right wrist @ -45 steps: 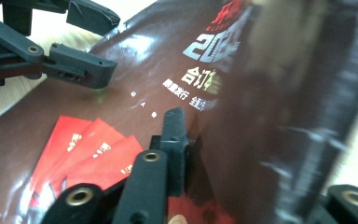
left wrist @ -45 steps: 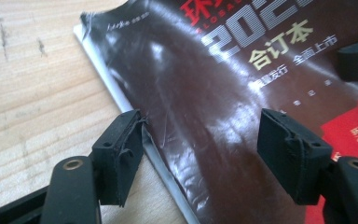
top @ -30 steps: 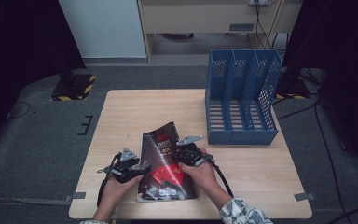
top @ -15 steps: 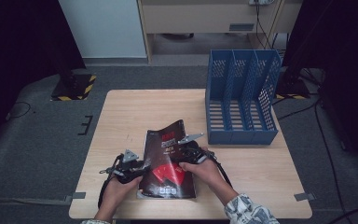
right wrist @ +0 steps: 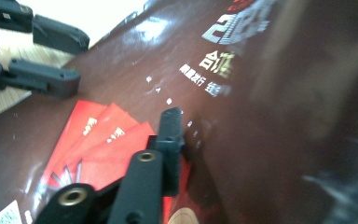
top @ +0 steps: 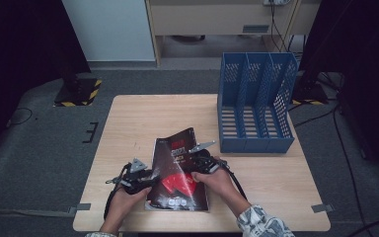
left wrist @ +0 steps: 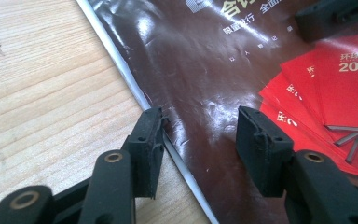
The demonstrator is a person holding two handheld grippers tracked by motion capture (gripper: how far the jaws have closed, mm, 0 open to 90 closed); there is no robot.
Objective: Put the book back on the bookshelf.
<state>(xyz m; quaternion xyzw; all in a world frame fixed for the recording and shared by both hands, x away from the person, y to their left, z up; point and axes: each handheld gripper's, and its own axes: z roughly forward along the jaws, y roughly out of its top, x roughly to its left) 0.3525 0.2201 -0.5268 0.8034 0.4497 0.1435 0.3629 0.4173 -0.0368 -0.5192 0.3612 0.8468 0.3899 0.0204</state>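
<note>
Both my tongs work on the glossy dark-brown booklet with red fanned cards on its cover [top: 180, 177].

My left tongs [top: 148, 178] sit at the booklet's left edge, jaws spread and just now opening a little: one jaw rests on the light wooden table [top: 143, 123] just outside the white edge, the other over the cover, neither pressing it. My right tongs [top: 190, 159] are nearly pressed together after closing, pinching the booklet's right side, whose upper part lifts off the table; one jaw lies on the cover, the other is hidden behind it. The blue perforated plastic file rack with three slots [top: 254, 106] stands beyond my right tongs, apart from the booklet.
</note>
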